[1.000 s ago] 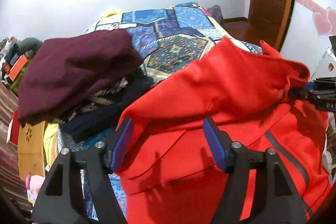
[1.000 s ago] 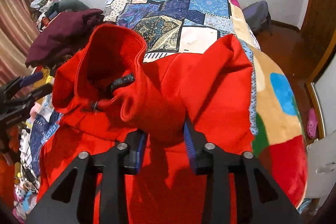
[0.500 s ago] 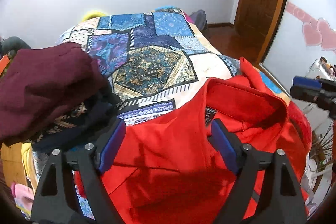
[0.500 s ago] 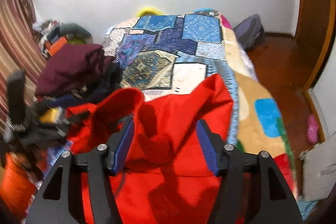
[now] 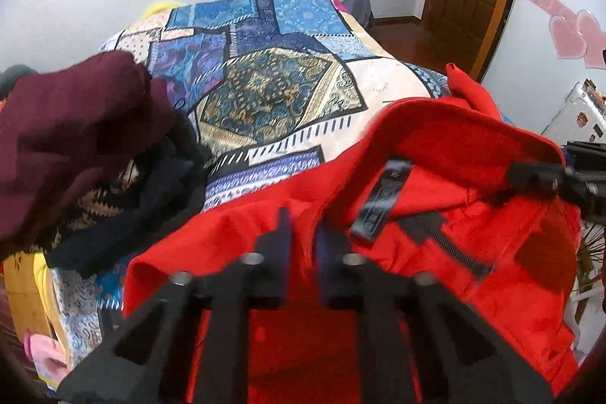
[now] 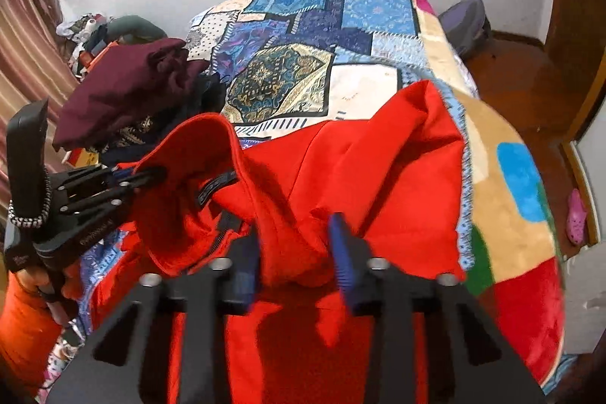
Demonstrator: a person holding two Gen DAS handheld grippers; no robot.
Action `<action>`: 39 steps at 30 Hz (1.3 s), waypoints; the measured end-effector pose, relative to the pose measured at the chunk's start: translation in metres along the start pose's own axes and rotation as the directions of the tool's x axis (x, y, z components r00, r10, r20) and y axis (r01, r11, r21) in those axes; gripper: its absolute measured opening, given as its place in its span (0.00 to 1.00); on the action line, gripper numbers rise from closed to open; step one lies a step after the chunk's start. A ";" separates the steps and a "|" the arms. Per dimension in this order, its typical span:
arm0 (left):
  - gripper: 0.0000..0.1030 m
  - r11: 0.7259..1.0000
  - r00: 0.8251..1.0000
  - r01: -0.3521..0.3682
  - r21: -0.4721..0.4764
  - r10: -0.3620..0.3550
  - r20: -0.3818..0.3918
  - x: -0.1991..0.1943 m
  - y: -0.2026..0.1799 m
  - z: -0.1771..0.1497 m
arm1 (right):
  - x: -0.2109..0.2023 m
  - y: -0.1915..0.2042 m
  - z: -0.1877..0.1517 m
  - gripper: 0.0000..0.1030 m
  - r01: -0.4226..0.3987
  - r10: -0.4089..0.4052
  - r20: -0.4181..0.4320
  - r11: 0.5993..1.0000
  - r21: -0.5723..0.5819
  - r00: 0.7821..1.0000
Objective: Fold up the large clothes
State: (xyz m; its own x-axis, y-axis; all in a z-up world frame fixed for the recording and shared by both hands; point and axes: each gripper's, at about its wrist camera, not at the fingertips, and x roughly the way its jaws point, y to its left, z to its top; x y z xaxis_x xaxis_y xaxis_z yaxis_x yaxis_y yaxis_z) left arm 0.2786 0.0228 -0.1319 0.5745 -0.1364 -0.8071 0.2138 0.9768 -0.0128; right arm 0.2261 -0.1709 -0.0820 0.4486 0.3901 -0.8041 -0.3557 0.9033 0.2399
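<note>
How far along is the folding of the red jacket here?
Early. Done: a maroon garment lies on the side pile. In hand: both tongs, left and right, have just been closing and now pinch the red fleece jacket by its collar. Left: every fold; it lies rumpled on the patchwork bedspread.

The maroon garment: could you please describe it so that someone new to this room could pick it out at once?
Start at the bed with the patchwork quilt. At its left edge is a stack of folded clothes, beside the red jacket. The maroon garment is the top layer, plain dark wine, unlike the patterned knit and navy pieces under it.
</note>
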 end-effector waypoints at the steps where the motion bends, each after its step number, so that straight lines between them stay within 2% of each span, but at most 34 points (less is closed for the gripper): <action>1: 0.07 1.000 1.000 0.008 -0.006 -0.008 0.005 -0.005 0.003 -0.003 | -0.004 0.002 -0.001 0.21 0.006 -0.006 0.011 1.000 -0.011 1.000; 3: 0.05 1.000 1.000 0.022 -0.004 -0.022 0.014 -0.018 0.005 -0.008 | -0.013 0.008 -0.002 0.18 0.013 -0.012 0.034 0.999 -0.037 0.999; 9: 0.05 1.000 0.998 0.023 0.020 -0.024 0.063 -0.066 0.006 -0.025 | -0.039 0.028 -0.010 0.18 0.024 -0.015 0.084 0.995 -0.098 0.996; 15: 0.08 0.999 0.997 0.038 0.014 -0.039 0.063 -0.094 0.006 -0.044 | -0.045 0.033 -0.026 0.18 0.028 -0.022 0.049 0.993 -0.119 0.999; 18: 0.22 1.000 0.998 0.021 0.010 -0.021 0.060 -0.102 0.008 -0.054 | -0.047 0.032 -0.032 0.18 0.033 -0.030 0.027 0.992 -0.123 0.999; 20: 0.52 1.000 0.998 -0.010 -0.006 0.010 0.069 -0.109 0.012 -0.060 | -0.052 0.031 -0.036 0.18 0.011 -0.009 0.018 0.994 -0.113 1.000; 21: 0.58 1.000 0.996 -0.020 -0.016 0.022 0.083 -0.114 0.014 -0.062 | -0.055 0.030 -0.037 0.18 0.008 -0.005 0.022 0.994 -0.108 1.000; 22: 0.63 0.999 0.994 -0.030 -0.026 0.032 0.100 -0.117 0.017 -0.063 | -0.060 0.029 -0.037 0.18 0.014 -0.010 0.032 0.994 -0.110 0.999; 24: 0.64 0.997 0.989 -0.068 -0.043 0.073 0.127 -0.127 0.025 -0.064 | -0.066 0.029 -0.036 0.18 0.027 -0.021 0.054 0.993 -0.116 0.998; 26: 0.68 0.993 0.985 -0.096 -0.064 0.104 0.137 -0.131 0.033 -0.063 | -0.071 0.027 -0.031 0.19 0.039 -0.031 0.077 0.994 -0.106 0.997; 31: 0.77 0.984 0.981 -0.118 -0.130 0.136 0.135 -0.122 0.055 -0.050 | -0.069 0.020 -0.006 0.43 0.050 -0.042 0.133 0.997 -0.061 0.990; 35: 0.77 0.983 0.988 -0.117 -0.143 0.130 0.088 -0.093 0.063 -0.039 | -0.053 0.016 0.013 0.44 0.082 -0.076 0.136 0.996 -0.043 0.988; 39: 0.77 0.985 0.996 -0.083 -0.149 0.084 0.000 -0.049 0.066 -0.029 | -0.019 0.009 0.031 0.44 0.101 -0.099 0.074 0.994 -0.035 0.992</action>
State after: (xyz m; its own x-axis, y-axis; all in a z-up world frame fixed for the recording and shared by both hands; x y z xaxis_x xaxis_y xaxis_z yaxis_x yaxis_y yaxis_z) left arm 0.2417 0.0992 -0.1099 0.5907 -0.0534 -0.8051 0.0450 0.9984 -0.0333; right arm 0.2393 -0.1643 -0.0478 0.5413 0.3113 -0.7811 -0.3364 0.9315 0.1381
